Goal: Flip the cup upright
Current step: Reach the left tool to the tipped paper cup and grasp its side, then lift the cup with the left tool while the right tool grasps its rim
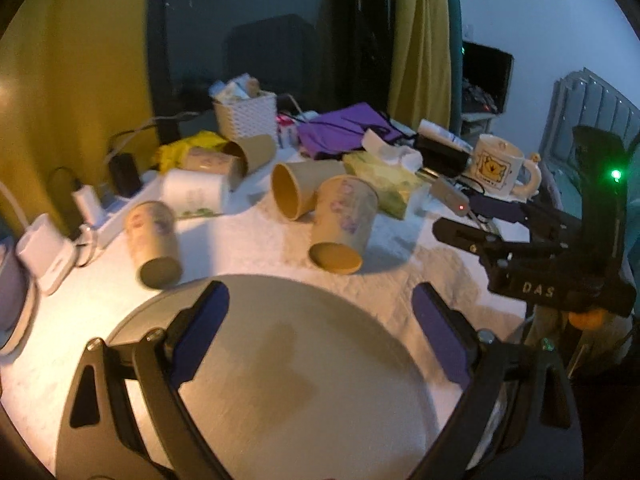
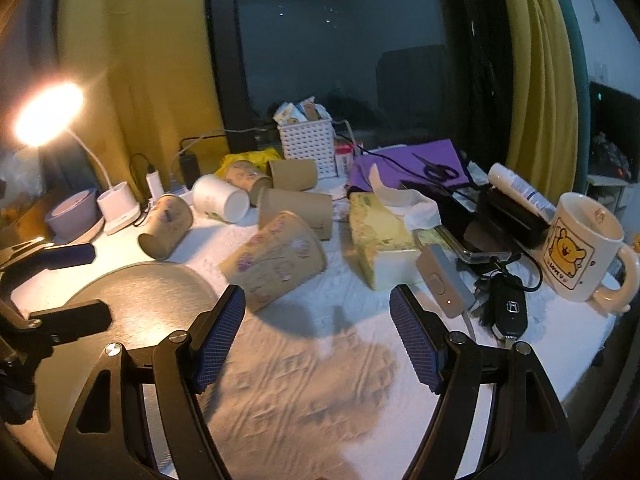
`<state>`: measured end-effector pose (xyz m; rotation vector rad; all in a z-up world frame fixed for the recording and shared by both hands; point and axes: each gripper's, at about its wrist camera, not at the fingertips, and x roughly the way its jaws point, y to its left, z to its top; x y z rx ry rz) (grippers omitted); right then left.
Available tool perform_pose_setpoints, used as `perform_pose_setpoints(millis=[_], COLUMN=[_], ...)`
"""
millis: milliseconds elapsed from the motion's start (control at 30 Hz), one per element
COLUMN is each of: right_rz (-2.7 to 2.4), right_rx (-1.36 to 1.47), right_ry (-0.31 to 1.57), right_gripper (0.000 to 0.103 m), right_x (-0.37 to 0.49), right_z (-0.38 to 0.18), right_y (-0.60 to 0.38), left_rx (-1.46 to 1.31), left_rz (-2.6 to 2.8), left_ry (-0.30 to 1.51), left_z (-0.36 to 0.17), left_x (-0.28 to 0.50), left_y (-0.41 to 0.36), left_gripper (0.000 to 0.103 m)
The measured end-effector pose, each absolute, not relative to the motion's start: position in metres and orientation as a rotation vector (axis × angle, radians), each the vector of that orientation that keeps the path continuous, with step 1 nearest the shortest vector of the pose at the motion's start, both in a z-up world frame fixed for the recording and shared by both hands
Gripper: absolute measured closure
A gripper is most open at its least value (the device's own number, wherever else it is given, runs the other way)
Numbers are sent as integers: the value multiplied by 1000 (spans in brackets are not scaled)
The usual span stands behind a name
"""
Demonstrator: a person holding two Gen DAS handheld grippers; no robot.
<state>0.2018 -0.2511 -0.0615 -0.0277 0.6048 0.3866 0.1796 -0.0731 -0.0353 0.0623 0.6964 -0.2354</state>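
Several paper cups lie tipped on their sides on the white-clothed table. The nearest one, tan with purple flower prints (image 2: 276, 258), lies just ahead of my right gripper (image 2: 318, 344), base toward me; it also shows in the left wrist view (image 1: 344, 224). Another printed cup (image 1: 154, 240) lies to the left, plain brown cups (image 1: 298, 192) behind. My left gripper (image 1: 320, 340) is open and empty above a round grey plate (image 1: 280, 380). My right gripper is open and empty over bare cloth; it shows in the left wrist view (image 1: 480, 236).
A tissue box (image 2: 378, 236), a bear mug (image 2: 580, 248), a car key (image 2: 508, 312) and a phone stand to the right. A lit desk lamp (image 2: 48, 114), chargers and a white basket (image 2: 308, 142) stand at the back and left. The table edge runs at the right.
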Motion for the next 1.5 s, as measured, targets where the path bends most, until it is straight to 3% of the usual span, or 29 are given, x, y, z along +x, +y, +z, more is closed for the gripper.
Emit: perform_pose_setpoints(millis=[133,500,633,733,800,1133,1500], right_rz=[403,456,449,434,422,390,405], right_rx=[-11,37,50,54,54,23,-43], right_ry=[624,642,657,660,662,668,639], right_gripper=[25,38,43,43,43,43,43], right_x=[217,246,250,251,252,240,199], right_z=[-69,-75,-78,-78,-78,-72,-49], right_y=[-256,-267,-272,-276,-279,-270,-229], left_rx=[66,106,127,142,150,124,69], left_rz=[-261,-282,-296,-304,-304,-336,-334], left_ry=[752,814,855,880,890,862,768], left_z=[-45,-66,-78,-85,-89,-81,-57], left_x=[212,270,287,296,301,286,209], left_y=[-88,-112,-122,-127,-128,-116,-63], left_gripper=[9,11,27,32,43,44,44])
